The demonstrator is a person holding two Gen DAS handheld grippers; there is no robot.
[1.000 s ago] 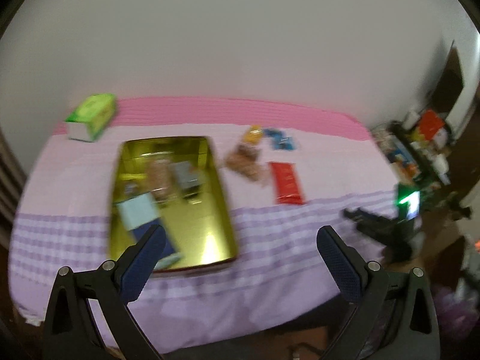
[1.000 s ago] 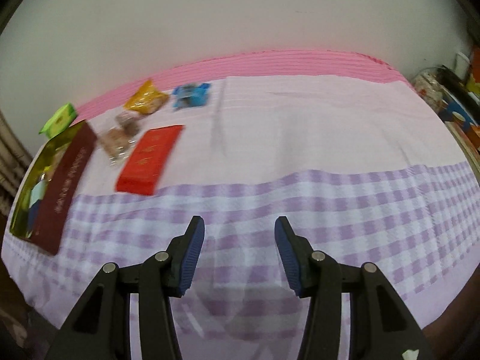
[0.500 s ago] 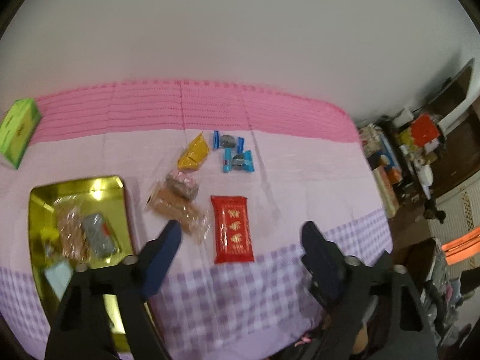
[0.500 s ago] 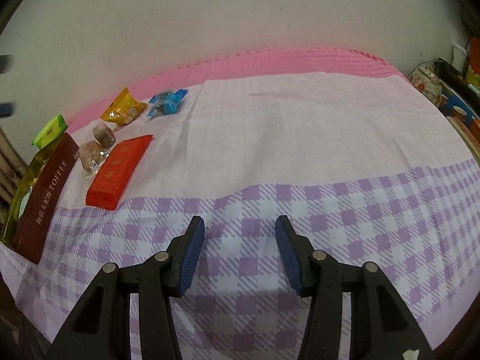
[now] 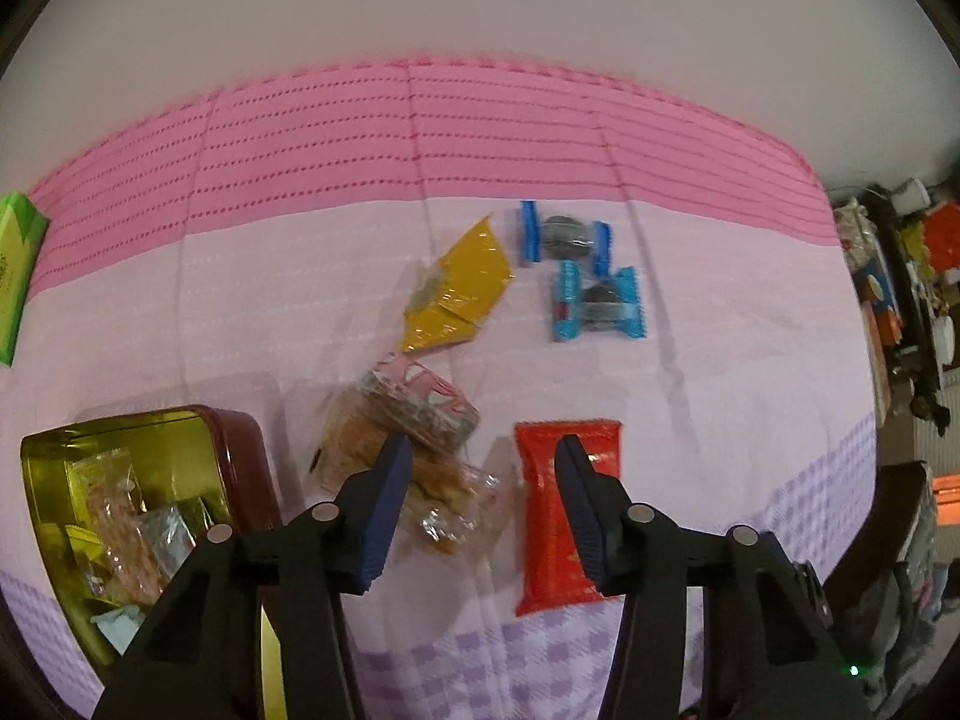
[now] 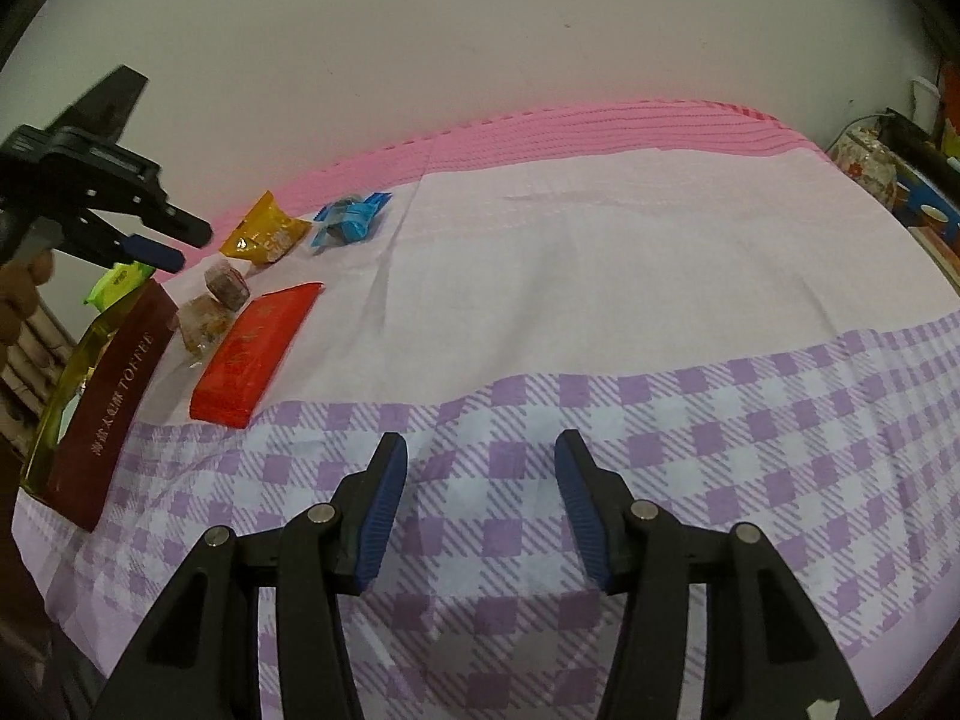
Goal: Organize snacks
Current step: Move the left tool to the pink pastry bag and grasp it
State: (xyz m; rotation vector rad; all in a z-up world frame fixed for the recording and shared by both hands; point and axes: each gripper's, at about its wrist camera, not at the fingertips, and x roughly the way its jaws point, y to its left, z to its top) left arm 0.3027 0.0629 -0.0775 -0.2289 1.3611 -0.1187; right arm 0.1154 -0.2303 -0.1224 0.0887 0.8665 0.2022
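both hand-held grippers point down, empty: left point(image 5: 483, 498) jaws closing, right point(image 6: 480, 498) apart

A cloth-covered table point(image 6: 600, 276) carries it all, pink stripes along the far edge, pale lilac in the middle, purple check at the near edge. On the left sits an open gold tin point(image 5: 54, 480) with maroon sides, and just beside it a heap of clear-wrapped biscuits point(image 5: 408, 456) with a red packet point(image 5: 558, 546) on its right. Farther back lie a yellow pouch point(image 5: 462, 288) and two blue-wrapped candies point(image 5: 585, 273) close together, and a green box point(image 5: 15, 270) rests at the far left edge.
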